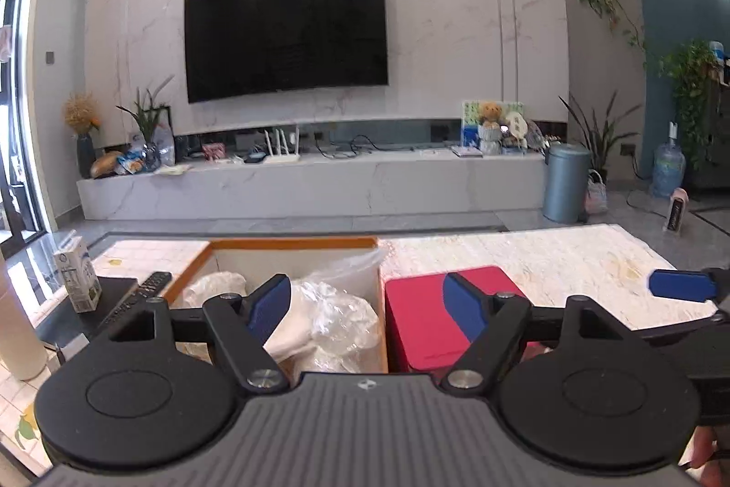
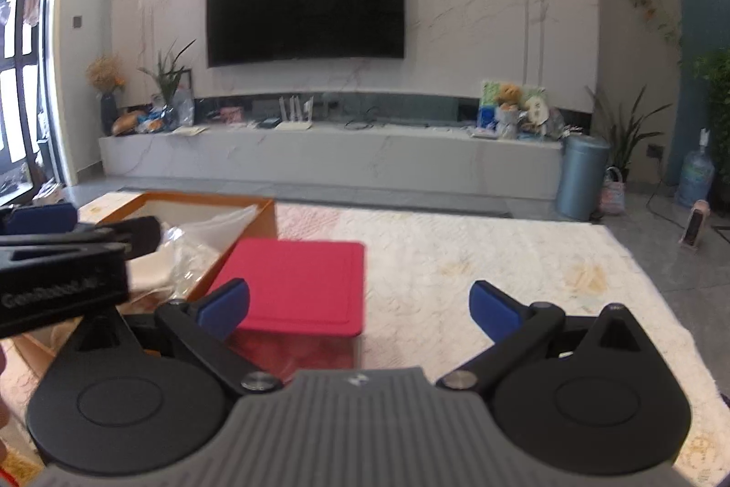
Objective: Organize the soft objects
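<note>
Red box (image 1: 433,318) sits just beside the orange-rimmed box (image 1: 292,244) of soft things

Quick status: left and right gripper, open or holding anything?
Left gripper: open, fingers wide, nothing held; it hovers over the orange-rimmed box and red lid.
Right gripper: open, nothing held.
</note>
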`<state>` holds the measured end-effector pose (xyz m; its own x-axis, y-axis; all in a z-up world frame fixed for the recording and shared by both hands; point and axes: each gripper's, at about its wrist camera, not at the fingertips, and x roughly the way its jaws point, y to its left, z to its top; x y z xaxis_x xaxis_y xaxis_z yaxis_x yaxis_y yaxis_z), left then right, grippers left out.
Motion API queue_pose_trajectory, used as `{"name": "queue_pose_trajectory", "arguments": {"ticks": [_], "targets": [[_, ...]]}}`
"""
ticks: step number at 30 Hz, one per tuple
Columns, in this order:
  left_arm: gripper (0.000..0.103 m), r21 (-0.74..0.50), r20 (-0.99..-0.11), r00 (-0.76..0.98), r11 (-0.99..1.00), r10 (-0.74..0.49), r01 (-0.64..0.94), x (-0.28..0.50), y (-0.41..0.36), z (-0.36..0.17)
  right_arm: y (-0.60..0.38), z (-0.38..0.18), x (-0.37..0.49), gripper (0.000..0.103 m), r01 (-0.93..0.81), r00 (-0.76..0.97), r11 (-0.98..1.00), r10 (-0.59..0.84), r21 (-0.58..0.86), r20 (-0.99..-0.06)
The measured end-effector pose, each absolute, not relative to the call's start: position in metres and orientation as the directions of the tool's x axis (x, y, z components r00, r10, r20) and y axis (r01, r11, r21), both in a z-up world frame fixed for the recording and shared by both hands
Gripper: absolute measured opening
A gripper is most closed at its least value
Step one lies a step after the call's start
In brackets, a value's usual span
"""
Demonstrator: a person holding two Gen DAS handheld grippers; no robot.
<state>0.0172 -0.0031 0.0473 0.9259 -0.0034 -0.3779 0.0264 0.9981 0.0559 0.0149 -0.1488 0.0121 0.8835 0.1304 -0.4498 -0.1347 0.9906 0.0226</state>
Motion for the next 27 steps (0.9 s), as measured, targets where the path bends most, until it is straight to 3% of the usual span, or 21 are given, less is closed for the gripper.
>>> {"name": "queue_pose_trajectory", "arguments": {"ticks": [27], "targets": [[0.091,0.016,-0.416,0.909,1.0,-0.015,0.024,0.015,0.002,0.037,-0.135,0.008,0.013,0.1,-0.133,0.883,0.991,0.112,-0.015,-0.456]]}}
